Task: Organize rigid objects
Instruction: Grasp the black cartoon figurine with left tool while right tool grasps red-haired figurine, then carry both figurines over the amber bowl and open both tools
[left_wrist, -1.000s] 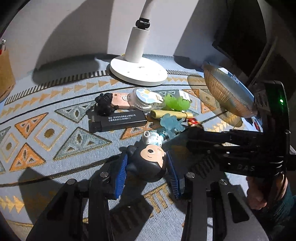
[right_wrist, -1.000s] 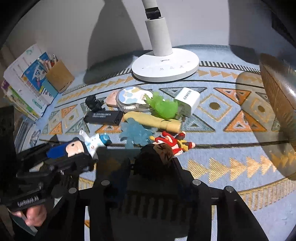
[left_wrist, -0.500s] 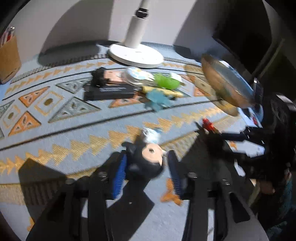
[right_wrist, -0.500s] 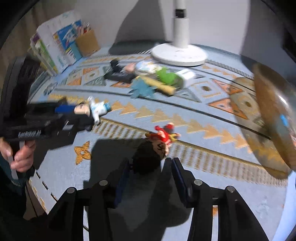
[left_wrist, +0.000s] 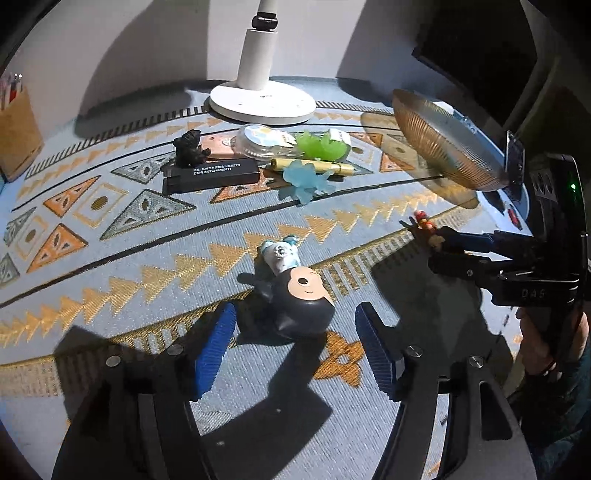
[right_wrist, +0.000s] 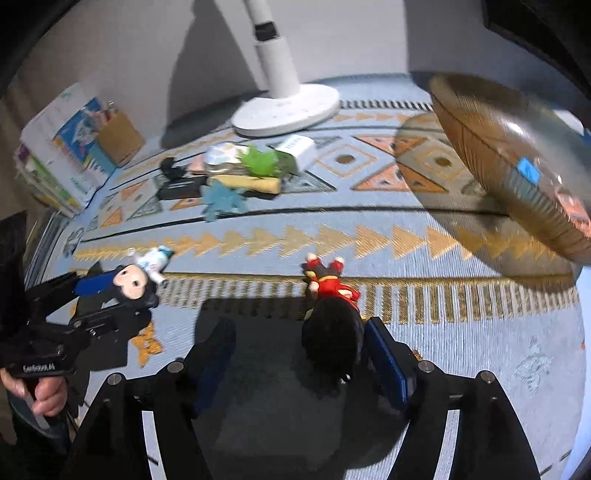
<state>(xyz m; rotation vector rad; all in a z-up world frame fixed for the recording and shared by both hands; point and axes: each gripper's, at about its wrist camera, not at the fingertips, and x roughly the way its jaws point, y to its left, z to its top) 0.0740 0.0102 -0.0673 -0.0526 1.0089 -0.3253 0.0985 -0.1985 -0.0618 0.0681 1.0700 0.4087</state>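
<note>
**Both grippers spread, a figurine lying between each pair of fingers**

My left fingers (left_wrist: 218, 345) are spread wide, blue pads facing inward, and the left gripper (left_wrist: 297, 345) holds nothing: the mouse-eared figurine (left_wrist: 295, 295) lies on its back on the patterned rug (left_wrist: 110, 236) in the gap, clear of both pads, its small white-and-blue body pointing away from me. From the right wrist camera I see that same figurine (right_wrist: 135, 282) at the tip of the left gripper (right_wrist: 103, 295).

My right gripper (right_wrist: 299, 354) is also spread. The red-suited figurine (right_wrist: 332, 310) lies face down between its fingers, dark-haired head toward me, legs pointing away. The head sits right against the right-hand pad; whether it actually touches I cannot tell. The left-hand pad stands well apart from it, so nothing is clamped. In the left wrist view only the figurine's feet (left_wrist: 423, 219) show past the right gripper (left_wrist: 443, 240).

Farther back on the rug sits a cluster of items: a black rectangular box (left_wrist: 210, 175), a small dark animal figure (left_wrist: 190, 147), a green spiky toy (left_wrist: 319, 146), a pale blue toy (left_wrist: 306, 181), a yellow stick (left_wrist: 314, 167) and a white charger block (right_wrist: 297, 147). Behind them stands the white lamp base (left_wrist: 262, 101). A ribbed amber glass dish (left_wrist: 443, 147) is on my right.
</note>
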